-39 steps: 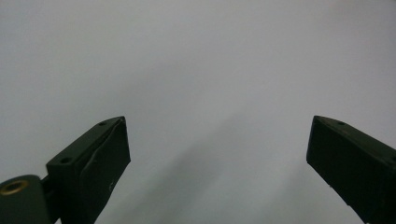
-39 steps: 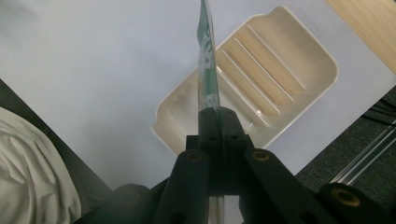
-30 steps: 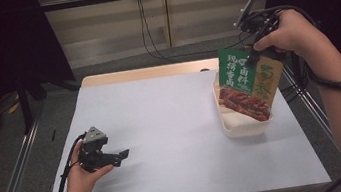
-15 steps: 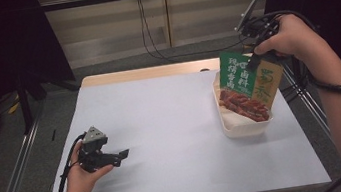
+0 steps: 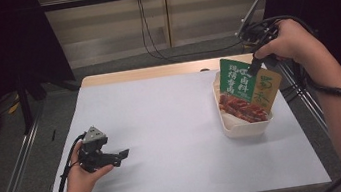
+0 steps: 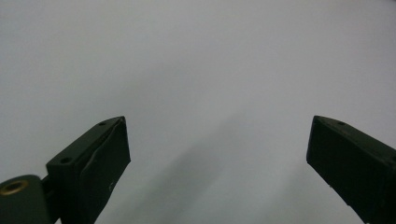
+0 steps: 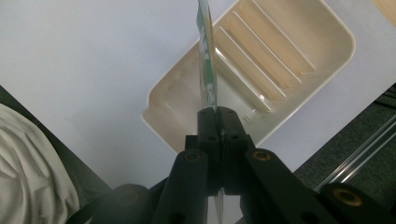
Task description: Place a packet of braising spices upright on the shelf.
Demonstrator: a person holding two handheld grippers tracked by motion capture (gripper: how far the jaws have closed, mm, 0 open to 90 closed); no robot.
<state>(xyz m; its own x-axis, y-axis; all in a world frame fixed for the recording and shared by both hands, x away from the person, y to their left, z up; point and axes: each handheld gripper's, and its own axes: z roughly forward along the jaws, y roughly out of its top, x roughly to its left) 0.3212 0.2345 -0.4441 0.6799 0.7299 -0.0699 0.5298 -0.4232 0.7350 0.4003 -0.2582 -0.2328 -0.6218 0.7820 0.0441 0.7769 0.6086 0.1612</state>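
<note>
Since the seasoning packet (image 5: 249,92) is pinched by its top edge in the right hand-held gripper (image 5: 254,69), it hangs upright with its lower end inside the cream plastic tray (image 5: 247,128) at the right of the tabletop (image 5: 172,126), presumably so it can be lowered in squarely. The left hand-held gripper (image 5: 125,154) is kept spread, parked near the front-left edge, well apart.

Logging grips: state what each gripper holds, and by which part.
The right gripper pinches the green snack packet by its top edge, above the tray. The left gripper is open, holding nothing.
</note>
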